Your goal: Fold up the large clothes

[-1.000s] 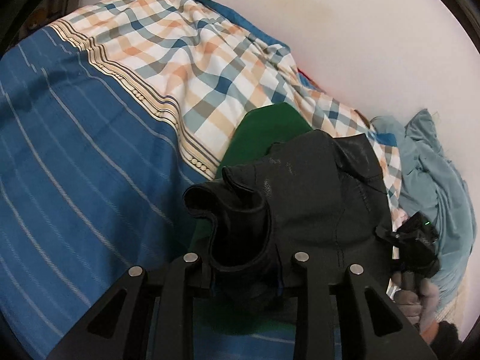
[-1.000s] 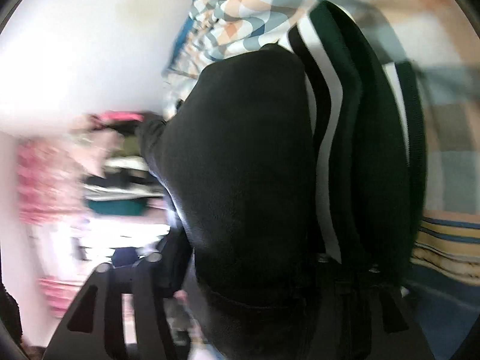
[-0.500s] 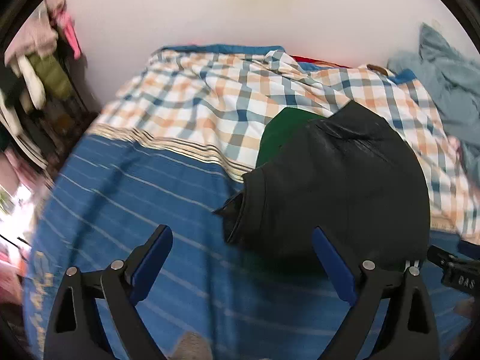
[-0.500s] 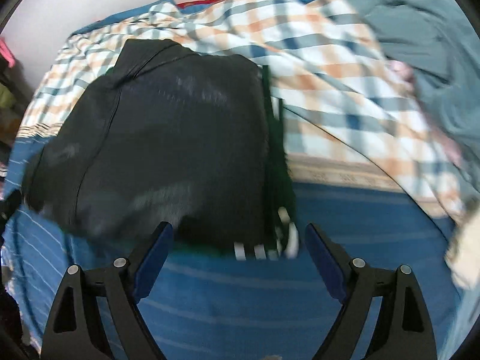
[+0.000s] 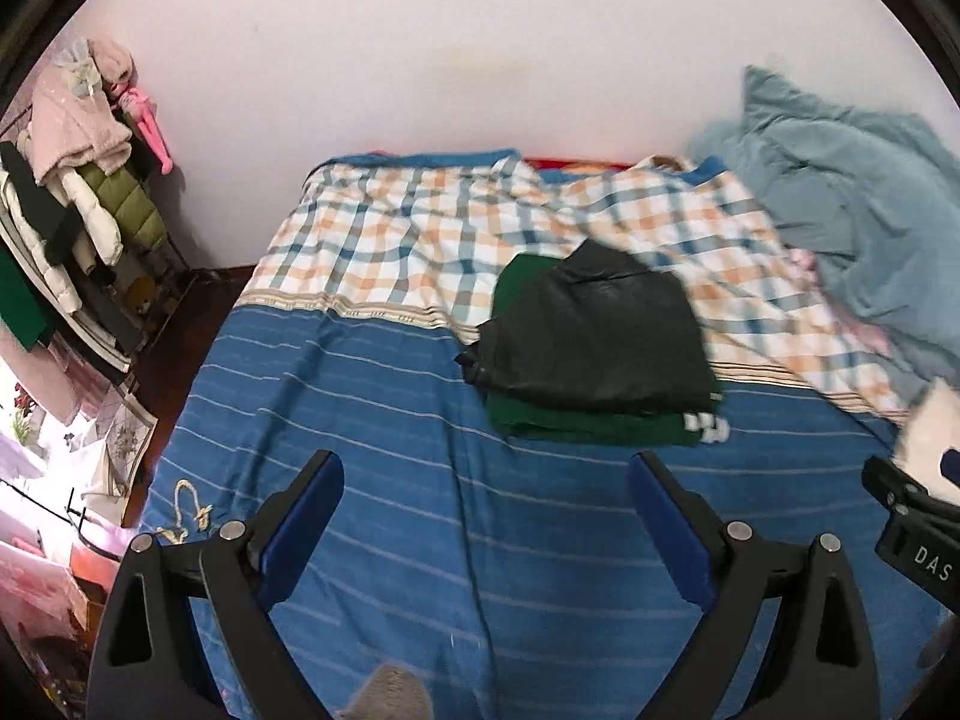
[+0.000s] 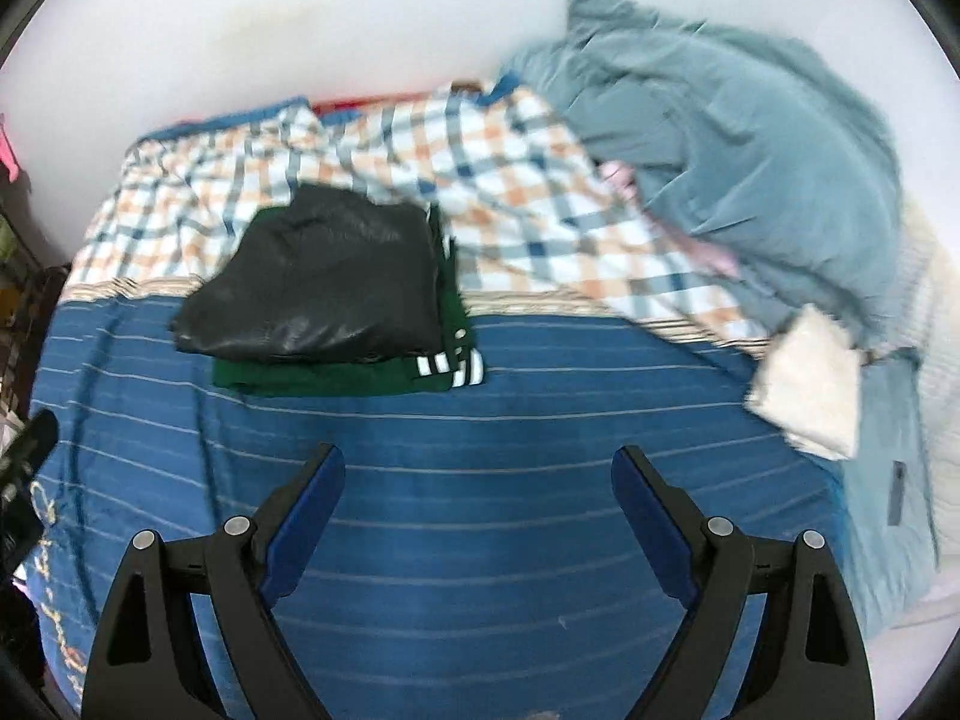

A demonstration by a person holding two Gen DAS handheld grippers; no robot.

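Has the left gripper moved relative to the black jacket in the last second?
Yes. The left gripper was clamped on the black jacket; now it is open and backed off toward the near end of the bed, with the jacket folded on the green garment.

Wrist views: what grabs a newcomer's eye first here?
The folded black leather-look garment stacked on a folded dark green garment with white-striped cuffs, mid-bed where the blue striped cover meets the orange-and-blue plaid sheet. Next, the rumpled grey-blue blanket heaped at the far right against the wall. Both the left gripper and the right gripper hang open and empty in front.
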